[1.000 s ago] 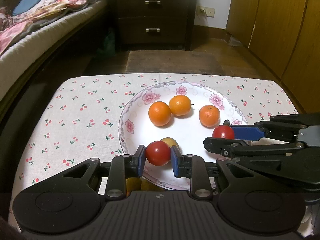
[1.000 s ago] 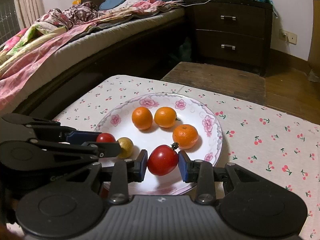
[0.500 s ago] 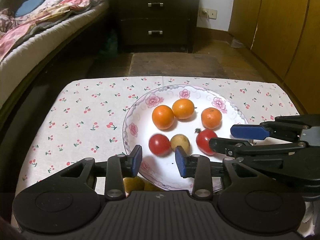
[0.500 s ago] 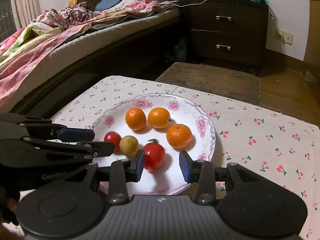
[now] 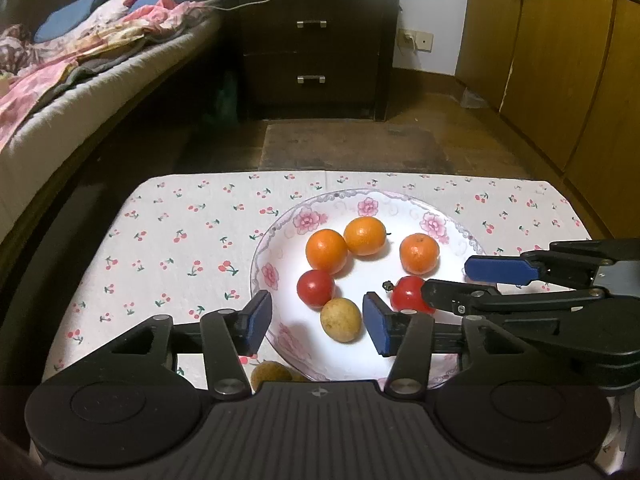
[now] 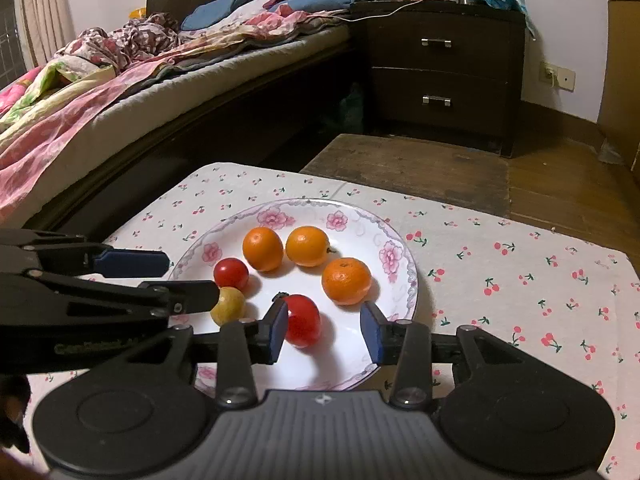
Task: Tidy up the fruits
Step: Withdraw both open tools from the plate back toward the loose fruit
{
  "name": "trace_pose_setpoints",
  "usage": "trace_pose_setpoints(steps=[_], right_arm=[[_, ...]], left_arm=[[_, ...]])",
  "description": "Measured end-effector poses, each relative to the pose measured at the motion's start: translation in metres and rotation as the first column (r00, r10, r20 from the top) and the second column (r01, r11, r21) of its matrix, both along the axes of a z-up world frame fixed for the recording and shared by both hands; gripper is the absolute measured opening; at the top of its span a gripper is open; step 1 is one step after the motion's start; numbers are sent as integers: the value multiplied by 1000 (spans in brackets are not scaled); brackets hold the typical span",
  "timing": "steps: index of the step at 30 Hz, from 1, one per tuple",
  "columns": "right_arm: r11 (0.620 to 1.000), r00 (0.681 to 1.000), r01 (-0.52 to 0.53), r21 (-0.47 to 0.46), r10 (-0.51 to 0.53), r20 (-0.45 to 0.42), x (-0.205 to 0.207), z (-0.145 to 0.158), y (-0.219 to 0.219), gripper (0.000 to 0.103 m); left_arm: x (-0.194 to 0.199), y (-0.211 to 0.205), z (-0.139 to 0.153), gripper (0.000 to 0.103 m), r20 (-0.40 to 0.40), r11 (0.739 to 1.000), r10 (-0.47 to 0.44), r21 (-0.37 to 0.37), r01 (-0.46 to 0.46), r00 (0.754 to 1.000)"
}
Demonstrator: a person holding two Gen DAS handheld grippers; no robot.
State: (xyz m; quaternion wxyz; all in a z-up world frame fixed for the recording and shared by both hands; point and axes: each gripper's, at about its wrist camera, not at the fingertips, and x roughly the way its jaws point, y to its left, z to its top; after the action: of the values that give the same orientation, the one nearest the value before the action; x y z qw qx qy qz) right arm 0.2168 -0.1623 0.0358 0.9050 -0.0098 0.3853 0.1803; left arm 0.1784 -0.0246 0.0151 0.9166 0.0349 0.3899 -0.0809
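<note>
- Fruits on the plate (image 5: 272, 236) — that flowered plate sits on the cherry-print bench (image 5: 168, 240), six pieces resting in it, loosely spread.
- Three oranges (image 5: 326, 251) take the far half of the plate: two touching at the left, one a little apart at the right.
- The bigger tomato (image 6: 303, 321) has just been let go. A second ago the right gripper (image 6: 324, 332) had it pinched; now those jaws have been easing apart and stand open, the tomato resting on the plate close against the left pad with a clear gap to the right pad.
- Same story for the smaller tomato (image 5: 316, 288): a second ago it was clamped in the left gripper (image 5: 316, 322), and now it lies free on the plate, beyond those jaws, which have been opening and grip nothing.
- The yellowish fruit (image 5: 341, 319) sits between the left gripper's open jaws, touched by neither pad, just beside the small tomato.
- My read: both tomatoes are delivered, so this placing step is done; both grippers are free for the next pick.
- Off the plate, near its near rim, a brownish fruit (image 5: 270, 374) peeks out on the bench, half hidden by the left gripper's body — probably still to be gathered.
- Orientation: the fruits are nearly round, no real long axis. The bigger tomato's stem end (image 6: 281, 295) points up and away, toward the far left of the plate.
</note>
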Motion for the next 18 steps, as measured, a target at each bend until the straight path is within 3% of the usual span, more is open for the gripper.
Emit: trace_pose_setpoints(steps=[18], right_arm=[[998,997,-60,1,60,43,-31,20,10,52]], left_arm=[[-31,24,19,78,40,999,31,9,-31,999]])
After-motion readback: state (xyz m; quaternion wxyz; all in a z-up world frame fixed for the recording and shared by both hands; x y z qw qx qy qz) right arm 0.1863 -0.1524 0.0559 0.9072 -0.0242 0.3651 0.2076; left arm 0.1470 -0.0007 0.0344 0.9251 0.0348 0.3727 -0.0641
